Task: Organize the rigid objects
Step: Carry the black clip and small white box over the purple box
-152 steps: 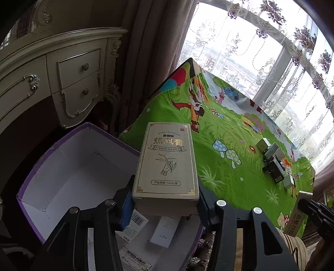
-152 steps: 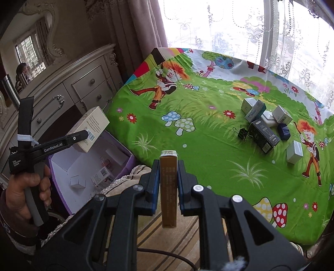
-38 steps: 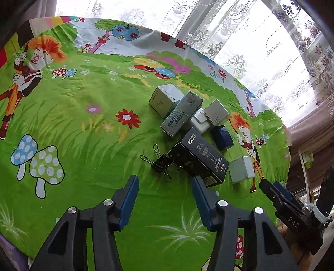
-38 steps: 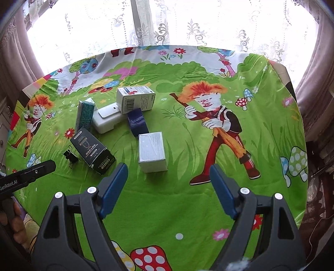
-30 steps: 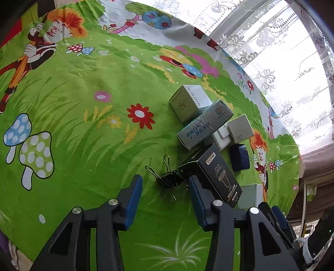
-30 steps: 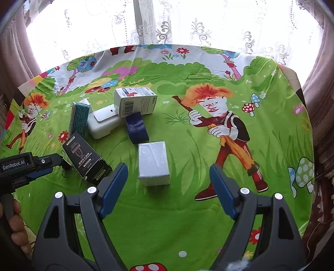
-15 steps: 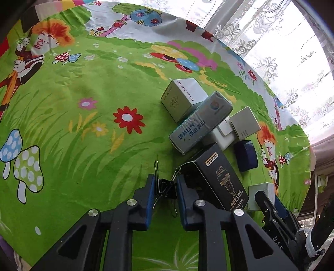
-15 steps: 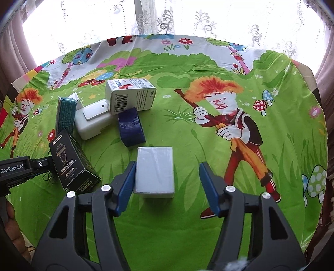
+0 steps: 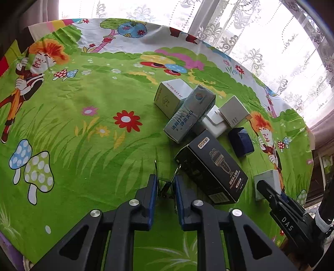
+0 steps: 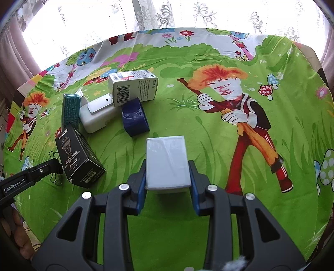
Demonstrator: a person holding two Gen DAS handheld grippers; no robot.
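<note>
Your left gripper (image 9: 165, 185) has just clamped the binder clip (image 9: 166, 184) — right gripper (image 10: 167, 173) jaws closing around the white box (image 10: 167, 160) — both nearly ready to lift.

A round table (image 9: 87, 116) fills most of both views, covered by a bright green cartoon cloth (image 10: 240, 179) printed with grass, flowers, spotted mushrooms, trees and orange-haired figures. Behind it stands a large window (image 10: 187, 12) hung with white lace curtains (image 9: 271, 41) in a floral pattern, through which strong daylight pours and washes out whatever lies outside. Heavier mauve drapes (image 10: 12, 54) frame the window at both sides, and the right wrist view shows a sliver of pale furniture (image 10: 3, 108) at its far left edge.
</note>
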